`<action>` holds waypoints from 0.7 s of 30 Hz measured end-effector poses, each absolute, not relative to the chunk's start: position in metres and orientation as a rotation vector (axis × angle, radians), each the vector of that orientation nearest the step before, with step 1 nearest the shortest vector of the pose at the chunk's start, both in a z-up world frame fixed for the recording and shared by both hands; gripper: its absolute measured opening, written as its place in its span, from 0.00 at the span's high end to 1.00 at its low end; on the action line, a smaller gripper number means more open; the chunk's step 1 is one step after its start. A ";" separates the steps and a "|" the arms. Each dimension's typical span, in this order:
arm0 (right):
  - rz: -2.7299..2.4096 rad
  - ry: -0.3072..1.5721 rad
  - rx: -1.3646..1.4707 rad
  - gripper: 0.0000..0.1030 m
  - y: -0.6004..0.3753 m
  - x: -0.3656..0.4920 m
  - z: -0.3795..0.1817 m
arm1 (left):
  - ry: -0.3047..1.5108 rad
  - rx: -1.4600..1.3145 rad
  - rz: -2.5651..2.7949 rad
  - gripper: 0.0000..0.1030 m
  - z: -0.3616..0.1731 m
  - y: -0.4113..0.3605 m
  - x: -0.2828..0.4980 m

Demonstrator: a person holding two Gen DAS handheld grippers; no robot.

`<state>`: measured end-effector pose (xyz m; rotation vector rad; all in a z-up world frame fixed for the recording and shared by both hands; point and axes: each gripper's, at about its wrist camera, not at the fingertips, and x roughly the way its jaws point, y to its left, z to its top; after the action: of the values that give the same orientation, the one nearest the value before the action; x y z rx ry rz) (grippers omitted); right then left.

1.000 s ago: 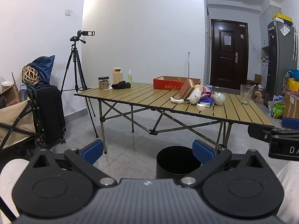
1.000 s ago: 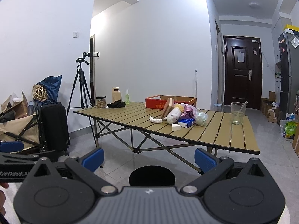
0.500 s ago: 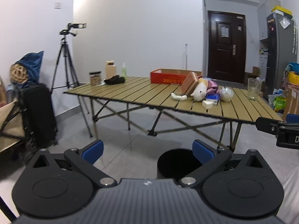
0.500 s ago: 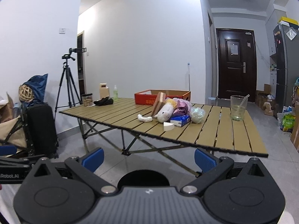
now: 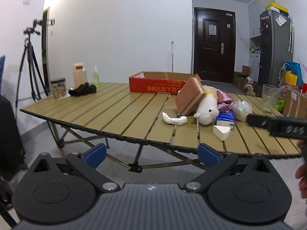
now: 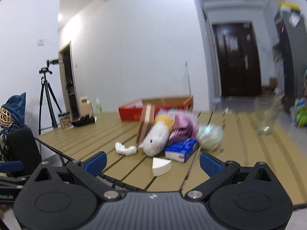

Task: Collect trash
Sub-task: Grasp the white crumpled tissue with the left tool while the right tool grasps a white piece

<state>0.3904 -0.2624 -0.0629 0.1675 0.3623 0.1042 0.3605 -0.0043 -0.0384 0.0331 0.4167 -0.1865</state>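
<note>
A slatted folding table point(image 5: 119, 115) holds a pile: a crumpled white wad point(image 5: 174, 119), a white wedge point(image 5: 221, 132), a blue packet point(image 5: 225, 118), a clear crumpled bag point(image 5: 241, 109), a pink wrapper point(image 5: 223, 100), a plush toy point(image 5: 207, 107) and a brown box point(image 5: 190, 97). The same pile shows blurred in the right wrist view, with the wedge point(image 6: 161, 165) nearest. My left gripper point(image 5: 151, 155) is open and empty before the table's front edge. My right gripper point(image 6: 152, 163) is open and empty, over the front edge just short of the wedge.
A red cardboard tray point(image 5: 163, 83), a jar point(image 5: 58, 89), a black cloth point(image 5: 82, 90), a carton point(image 5: 79, 75) and a spray bottle point(image 5: 96, 78) sit at the table's back. A glass pitcher point(image 5: 269, 100) stands at right. A tripod point(image 5: 28, 67) stands left, a fridge point(image 5: 274, 49) right.
Both grippers have risen and moved toward the table. The black bin on the floor has dropped out of view. The right gripper has come close to the pile.
</note>
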 end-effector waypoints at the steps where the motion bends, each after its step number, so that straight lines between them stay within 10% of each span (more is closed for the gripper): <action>1: 0.123 0.387 0.155 0.00 -0.262 0.406 -0.069 | 0.421 0.028 -0.190 0.00 -0.041 -0.005 0.371; 13: 0.056 0.534 0.145 0.54 -0.244 0.500 -0.098 | 0.447 0.121 -0.288 0.10 -0.056 -0.058 0.513; 17: 0.062 0.563 0.110 0.57 -0.239 0.507 -0.106 | 0.507 0.155 -0.349 0.13 -0.065 -0.073 0.546; 21: 0.051 0.562 0.115 0.71 -0.249 0.505 -0.112 | 0.578 0.116 -0.336 0.41 -0.081 -0.076 0.571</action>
<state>0.5050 -0.2494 -0.1119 0.1147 0.5618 0.0507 0.5711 -0.0759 -0.0809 0.1158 0.5776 -0.3360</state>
